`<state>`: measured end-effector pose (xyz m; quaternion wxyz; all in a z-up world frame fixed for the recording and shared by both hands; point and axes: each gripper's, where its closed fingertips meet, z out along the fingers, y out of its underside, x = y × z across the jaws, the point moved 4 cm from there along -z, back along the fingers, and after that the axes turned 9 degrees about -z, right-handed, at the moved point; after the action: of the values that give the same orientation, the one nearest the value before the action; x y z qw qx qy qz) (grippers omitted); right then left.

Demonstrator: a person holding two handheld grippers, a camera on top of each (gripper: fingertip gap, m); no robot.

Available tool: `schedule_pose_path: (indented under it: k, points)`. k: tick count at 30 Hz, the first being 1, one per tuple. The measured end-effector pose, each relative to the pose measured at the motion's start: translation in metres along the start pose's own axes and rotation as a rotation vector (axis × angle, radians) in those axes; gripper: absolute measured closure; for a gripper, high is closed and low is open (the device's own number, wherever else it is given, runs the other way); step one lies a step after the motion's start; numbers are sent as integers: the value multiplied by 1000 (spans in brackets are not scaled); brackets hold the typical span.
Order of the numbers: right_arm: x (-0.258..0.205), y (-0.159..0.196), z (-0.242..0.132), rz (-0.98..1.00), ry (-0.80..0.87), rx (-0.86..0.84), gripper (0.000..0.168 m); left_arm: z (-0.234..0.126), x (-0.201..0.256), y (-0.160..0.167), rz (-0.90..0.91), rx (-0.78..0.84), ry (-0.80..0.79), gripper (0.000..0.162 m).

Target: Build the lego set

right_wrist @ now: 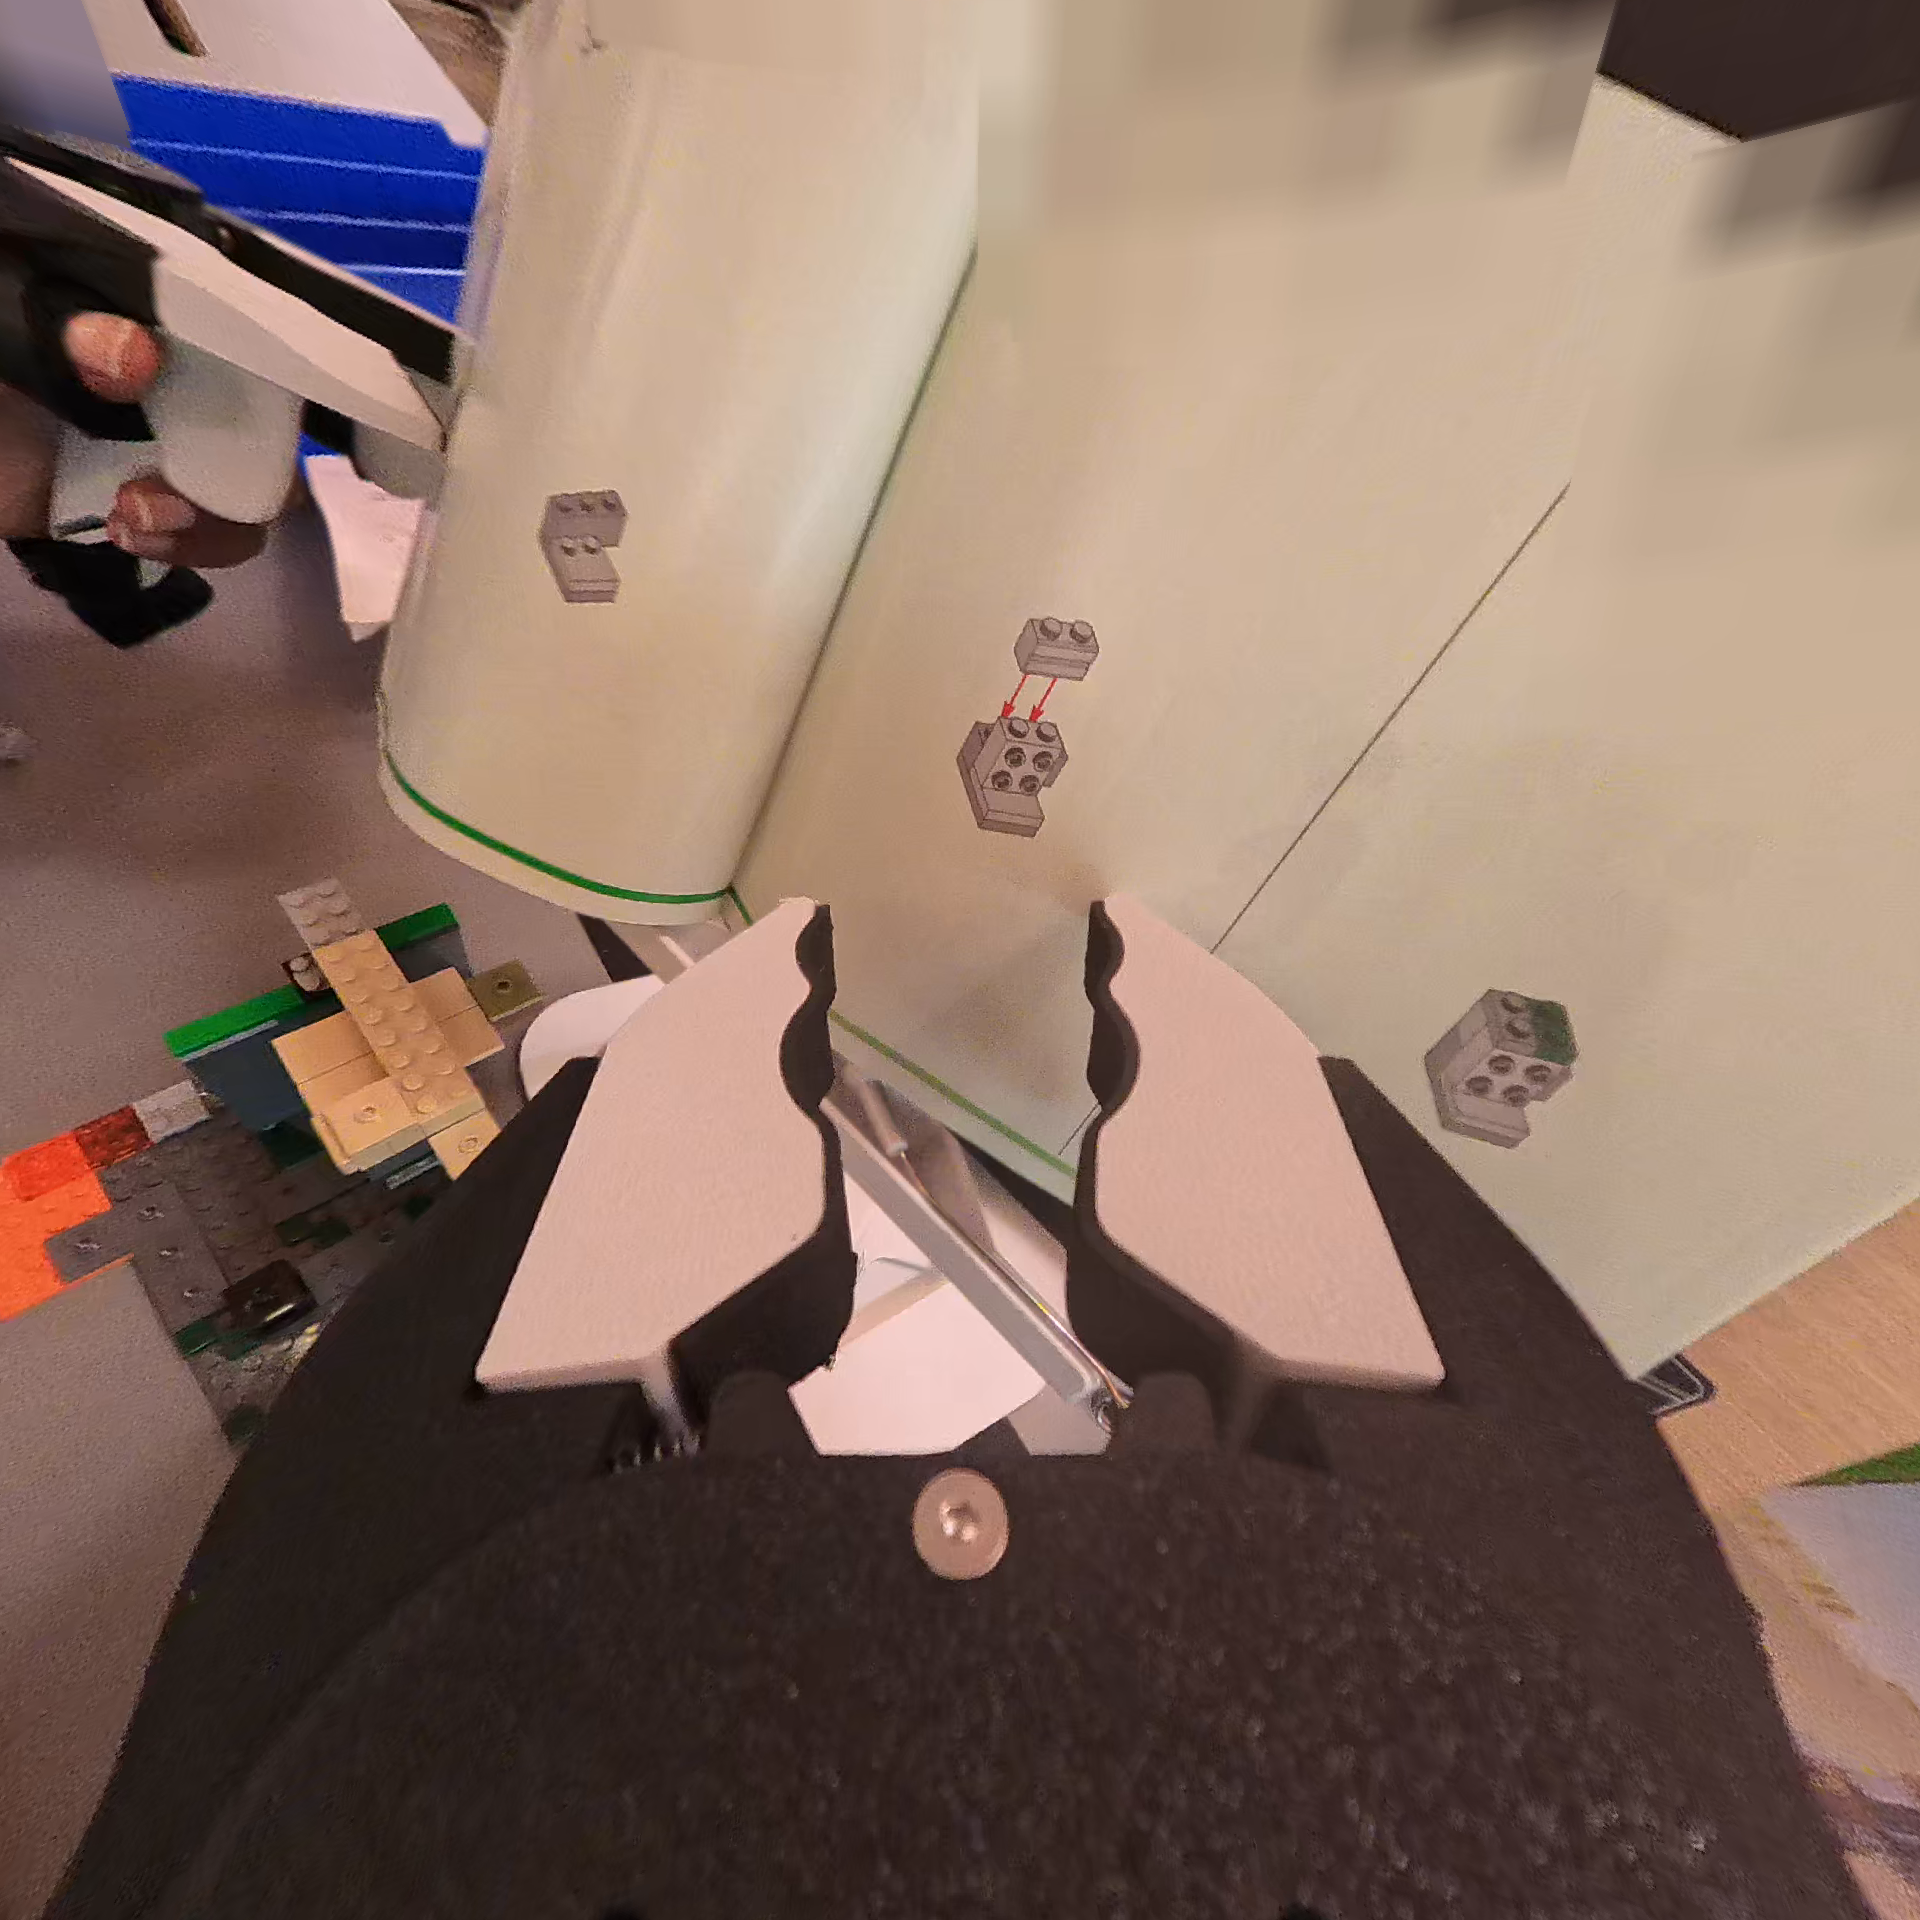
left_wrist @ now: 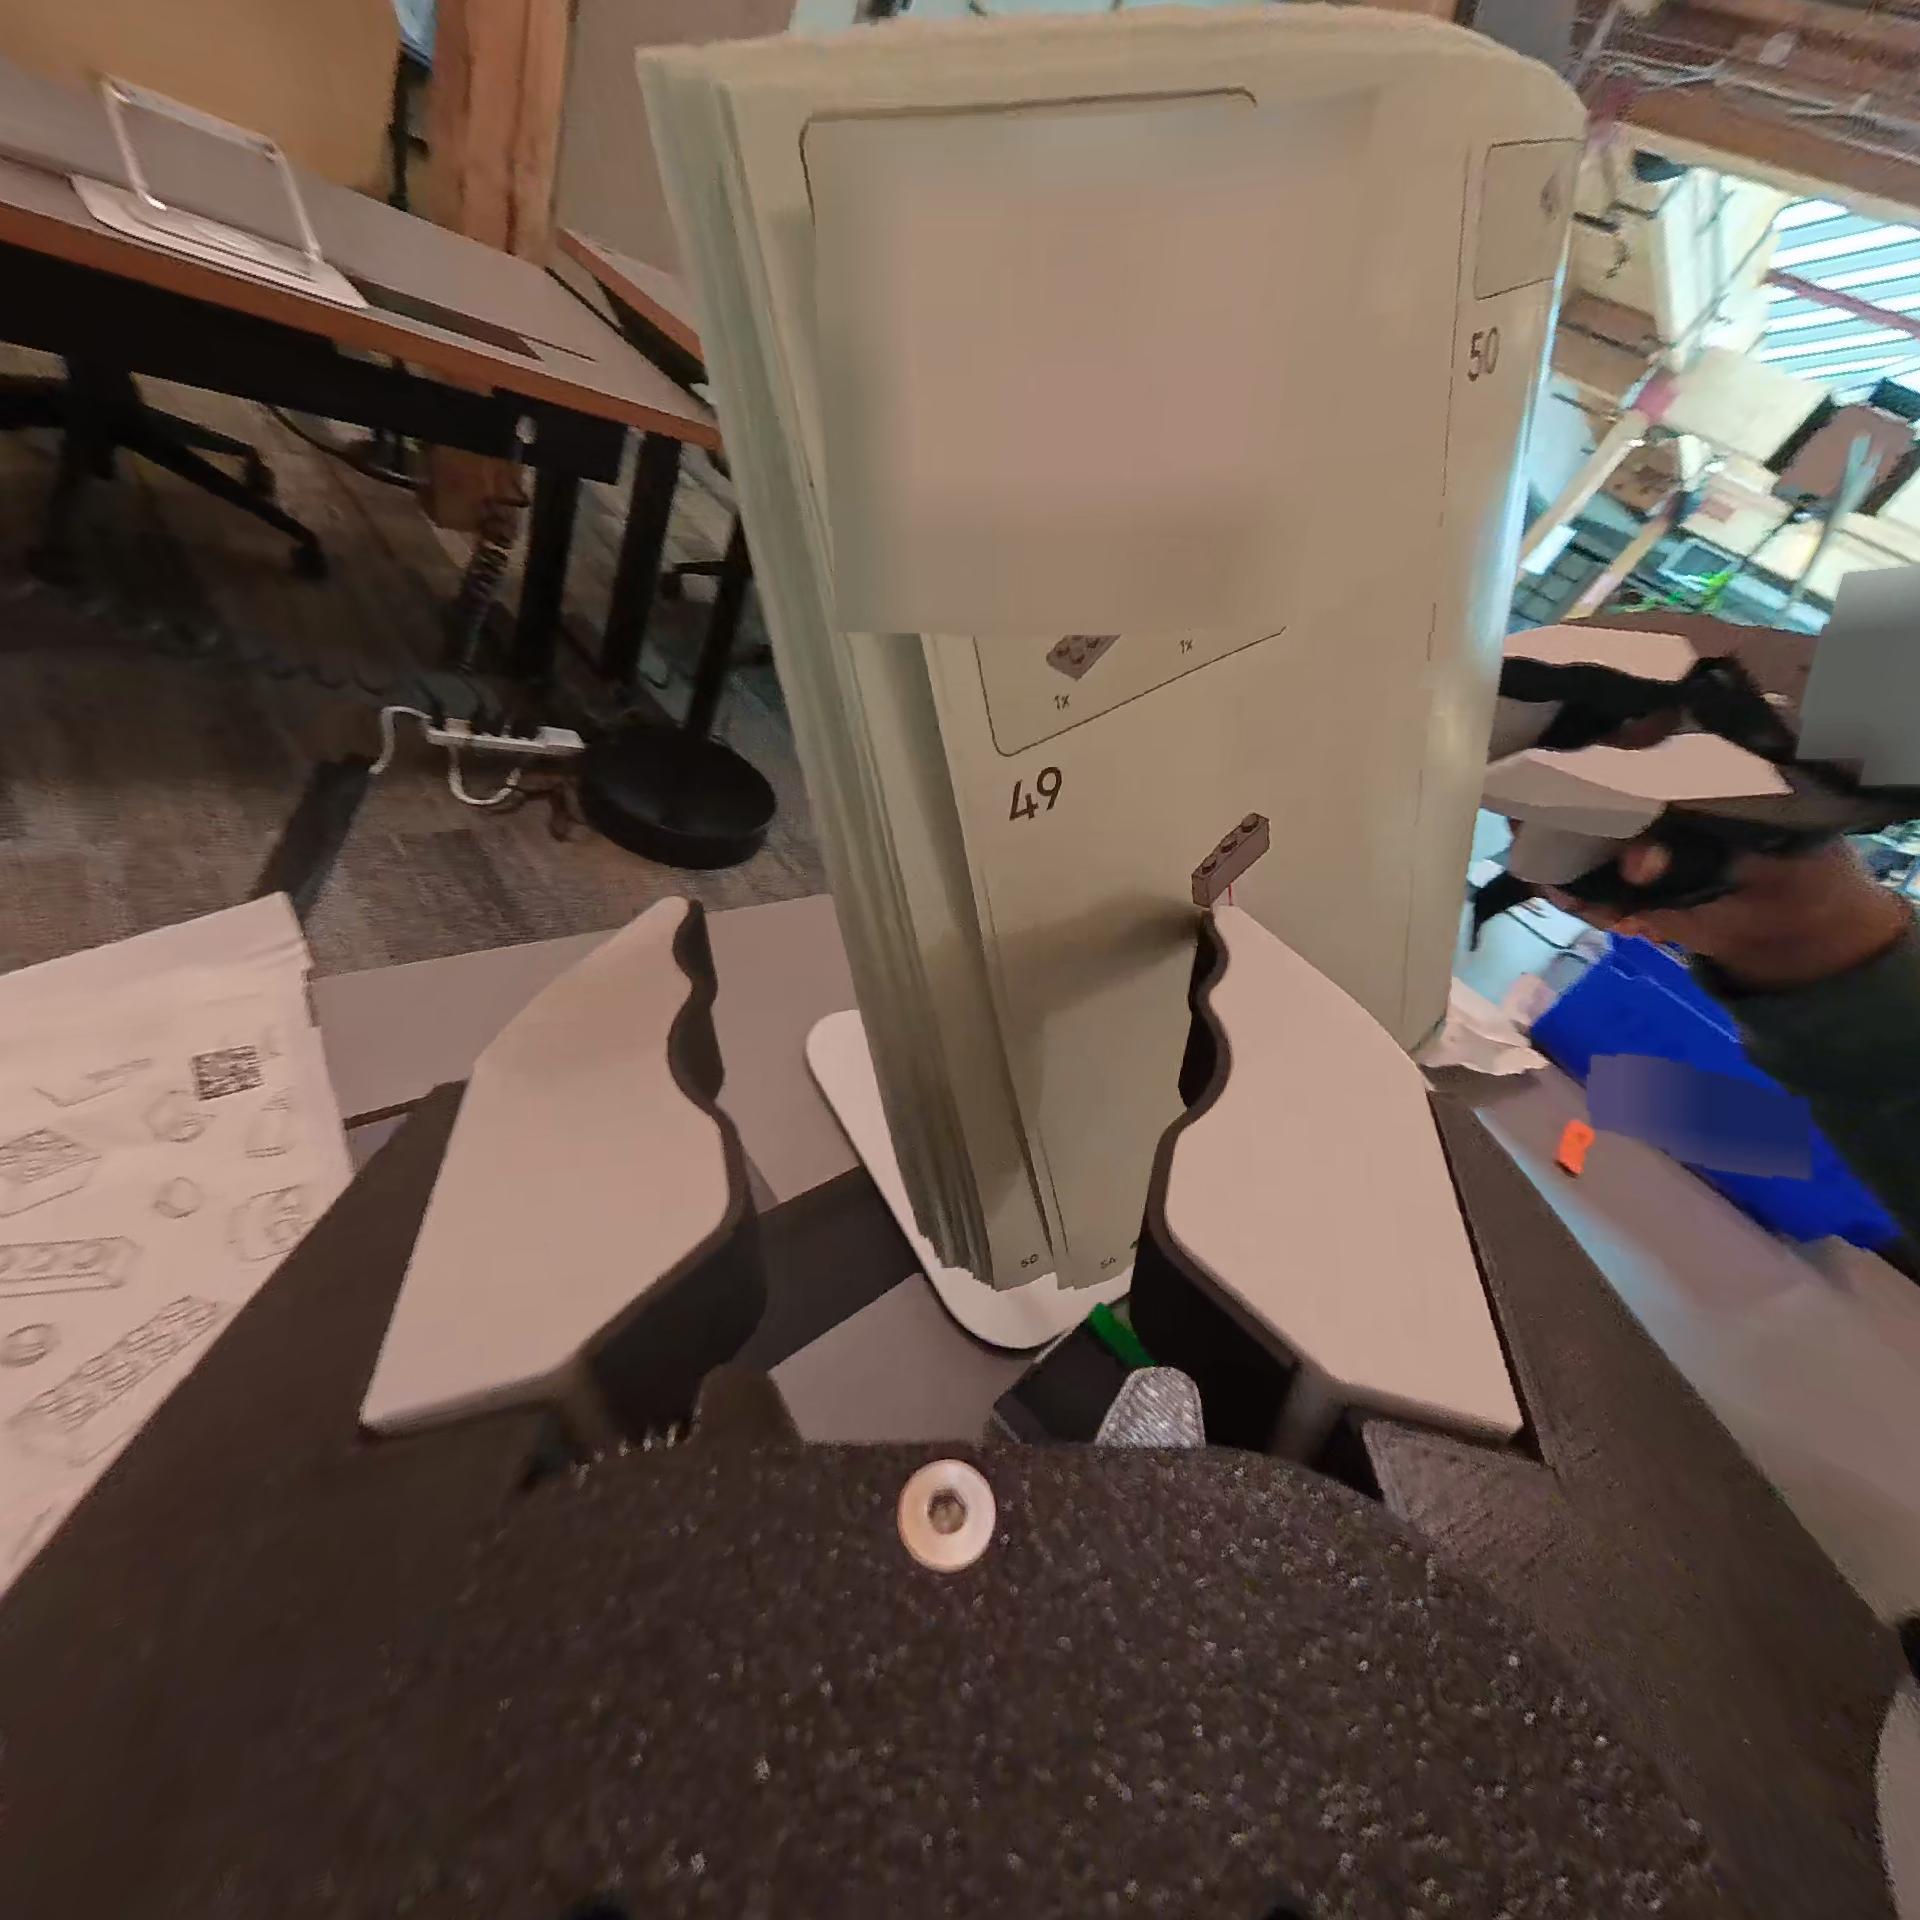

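Both grippers faced the standing instruction booklet, with their jaws apart.

We saw the pale green instruction booklet (left_wrist: pixel 1122 499) upright on a white stand (left_wrist: pixel 883 1174), directly ahead of the left gripper (left_wrist: pixel 951 940), which was spread wide and held nothing; its right finger (left_wrist: pixel 1278 1143) was touching or almost touching a curled page. The right gripper (right_wrist: pixel 956 914) was also parted and empty, its tips just in front of the open pages (right_wrist: pixel 1143 623). To its left, low on the grey table (right_wrist: pixel 114 831), lay the half-built lego model (right_wrist: pixel 353 1049) of tan, green, grey and orange plates. Farther to the left stood a blue bin (right_wrist: pixel 312 177).
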<state>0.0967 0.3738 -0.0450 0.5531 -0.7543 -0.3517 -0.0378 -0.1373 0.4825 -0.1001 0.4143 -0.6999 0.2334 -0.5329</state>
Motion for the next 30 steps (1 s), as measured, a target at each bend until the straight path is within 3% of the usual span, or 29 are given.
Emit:
schedule_pose_path:
  k: [3,7,14,19,26,30]
  points:
    - [3,7,1,26,1,-14,122,4,6,5,-8,-37,63,88]
    - [4,12,0,29,3,-28,123,1,19,0,19,-46,123,124]
    - [4,20,-5,15,18,-43,123,-7,46,-28,321,-71,-53,158]
    - [11,27,-12,7,56,-69,123,4,62,-34,363,-100,-27,160]
    - [27,37,-21,12,104,-92,124,26,79,-30,269,-55,97,158]
    - [33,40,-25,29,124,-97,126,31,78,-30,284,-42,75,154]
